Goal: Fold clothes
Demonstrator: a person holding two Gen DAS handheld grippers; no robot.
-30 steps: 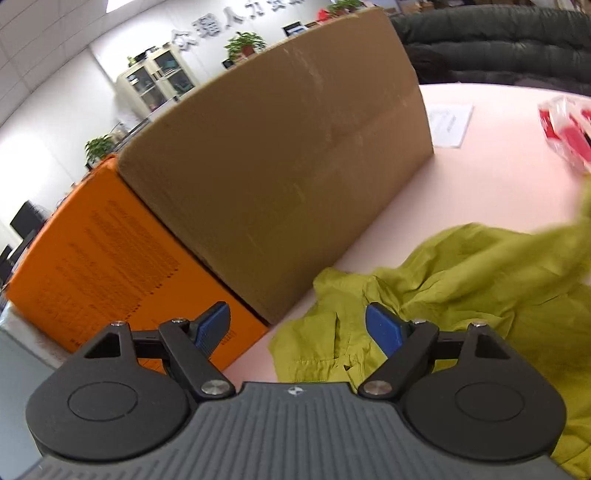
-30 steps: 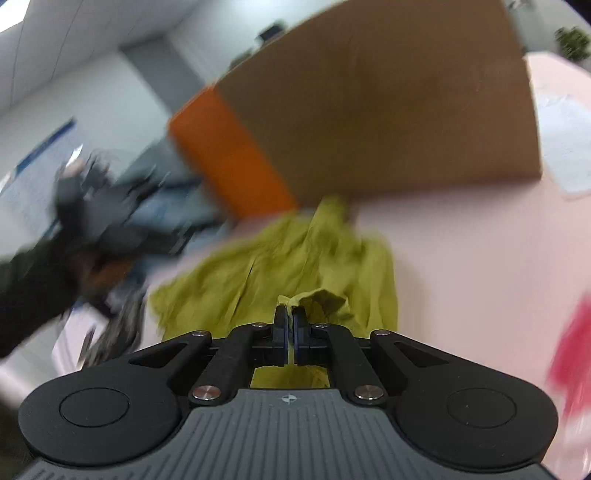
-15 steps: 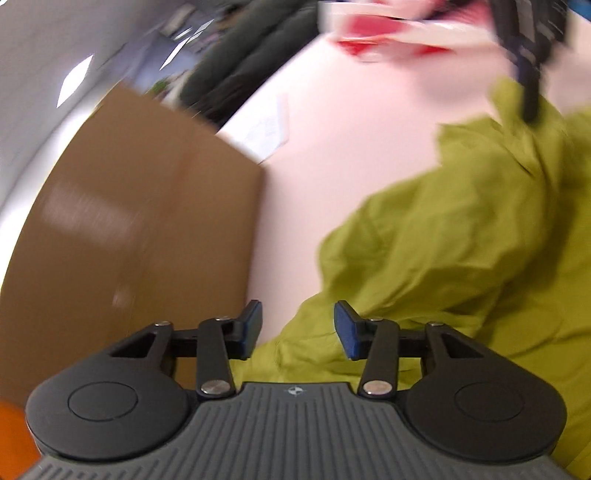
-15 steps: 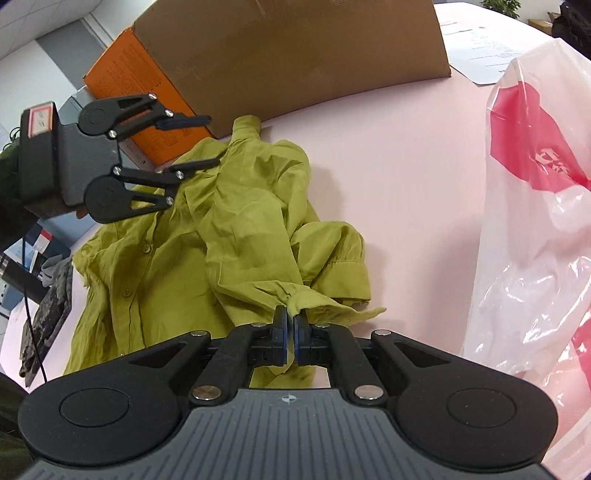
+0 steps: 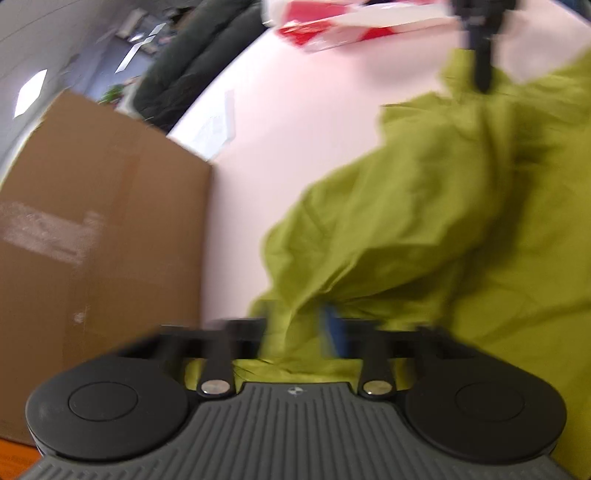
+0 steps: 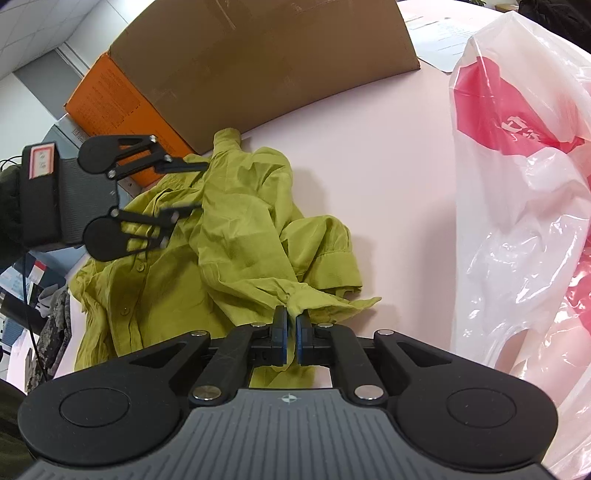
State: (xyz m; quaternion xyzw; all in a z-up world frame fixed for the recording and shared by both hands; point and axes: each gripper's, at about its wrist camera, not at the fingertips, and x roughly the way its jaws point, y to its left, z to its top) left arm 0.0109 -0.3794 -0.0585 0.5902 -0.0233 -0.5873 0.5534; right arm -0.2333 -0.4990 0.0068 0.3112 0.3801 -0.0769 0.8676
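Note:
A crumpled olive-green button shirt [image 6: 236, 236] lies on the pink table [image 6: 388, 166]. My right gripper [image 6: 291, 325] is shut on a sleeve cuff of the shirt at its near edge. My left gripper [image 6: 192, 186] shows in the right wrist view at the shirt's far left, its fingers around a fold of cloth. In the blurred left wrist view the shirt [image 5: 424, 221] bunches between the left gripper's [image 5: 295, 332] fingers, which stand partly closed on the cloth. The right gripper's dark fingers [image 5: 480, 55] show at the top there.
A large brown cardboard box [image 6: 266, 66] stands on an orange box [image 6: 122, 107] at the table's far side, close to the shirt. A white and red plastic bag [image 6: 517, 184] sits on the right. Papers [image 6: 439, 33] lie far back.
My left gripper has turned and moved onto the shirt's far edge, its fingers closing from wide open onto a fold. My right gripper stays shut on the cuff, drawn a little nearer.

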